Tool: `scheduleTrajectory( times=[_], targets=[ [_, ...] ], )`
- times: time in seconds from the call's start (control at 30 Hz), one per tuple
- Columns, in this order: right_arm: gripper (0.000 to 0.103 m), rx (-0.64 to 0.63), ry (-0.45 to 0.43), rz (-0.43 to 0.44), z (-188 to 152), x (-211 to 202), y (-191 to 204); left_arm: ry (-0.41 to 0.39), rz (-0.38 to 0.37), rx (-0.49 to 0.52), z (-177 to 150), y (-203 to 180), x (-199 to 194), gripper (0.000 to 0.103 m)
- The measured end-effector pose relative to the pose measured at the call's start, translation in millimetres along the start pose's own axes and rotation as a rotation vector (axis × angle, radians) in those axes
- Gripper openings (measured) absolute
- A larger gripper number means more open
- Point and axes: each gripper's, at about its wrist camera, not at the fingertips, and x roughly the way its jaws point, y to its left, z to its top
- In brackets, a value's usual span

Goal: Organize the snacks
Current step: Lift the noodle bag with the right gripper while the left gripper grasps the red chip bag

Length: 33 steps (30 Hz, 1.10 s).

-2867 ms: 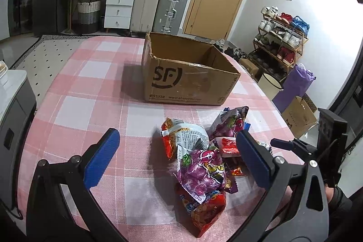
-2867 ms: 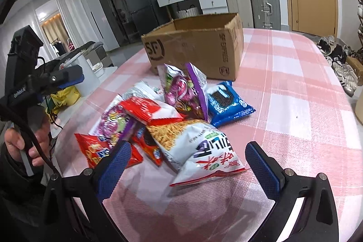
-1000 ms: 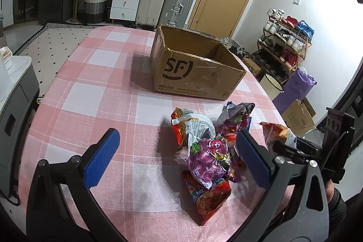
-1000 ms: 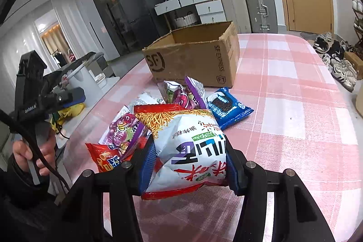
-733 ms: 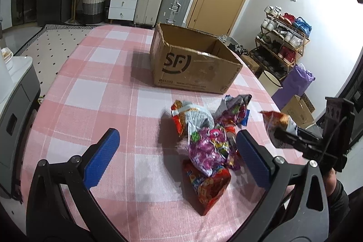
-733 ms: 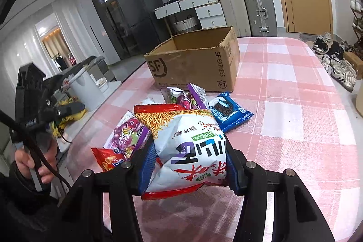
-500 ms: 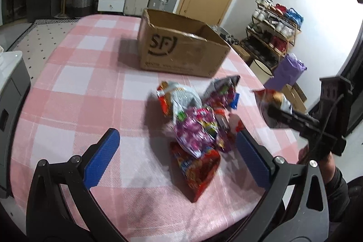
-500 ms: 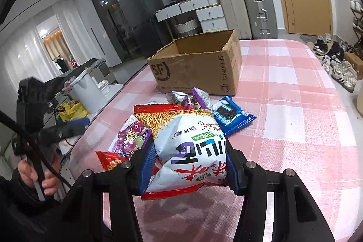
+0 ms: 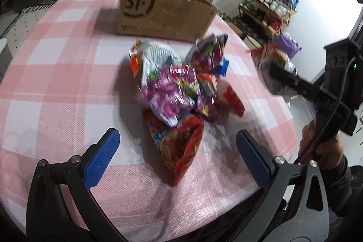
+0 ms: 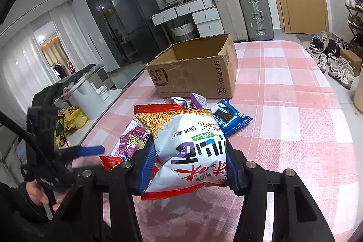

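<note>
While clamped in right tongs (image 10: 188, 165), noodle bag (image 10: 188, 140) hangs above desk (image 10: 295, 128); box (image 10: 192, 69) straight ahead, beyond snack pile (image 9: 179, 92). Left tongs (image 9: 177, 151) wide open, w/ nothing between, facing pile.

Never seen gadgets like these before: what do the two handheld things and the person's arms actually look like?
Each tool is a black forked frame with silver bolts and ribbed blue pads. A black cable runs along the handle, a green light glows on it, and the person wears dark sleeves.

White-and-red noodle snack bag (image 10: 192, 146) held aloft between blue fingers (image 10: 148, 165); other packets (image 9: 177, 92) heaped before open cardboard box (image 10: 195, 69).
</note>
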Motion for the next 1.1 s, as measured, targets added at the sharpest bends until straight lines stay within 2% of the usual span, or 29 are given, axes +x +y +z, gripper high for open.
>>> scheduleTrajectory(
  times=[0.27, 0.67, 0.87, 0.97, 1.1],
  targets=[
    [0.054, -0.009, -0.006, 0.008, -3, -6, 4, 0.065, -0.004, -0.019, -8, 2, 28, 0.102],
    [0.054, 0.003, 0.0, 0.023, -16, -16, 3, 0.044, -0.014, -0.032, 0, 10, 46, 0.101],
    [0.054, 0.004, 0.007, 0.013, -17, -16, 2, 0.038, 0.037, -0.008, 1, 2, 47, 0.087],
    [0.054, -0.001, 0.009, 0.011, -17, -15, 3, 0.031, 0.081, 0.012, 3, -2, 50, 0.073],
    [0.054, 0.0, -0.004, 0.026, -16, -18, 2, 0.034, 0.087, 0.015, 8, -2, 53, 0.066]
  ],
)
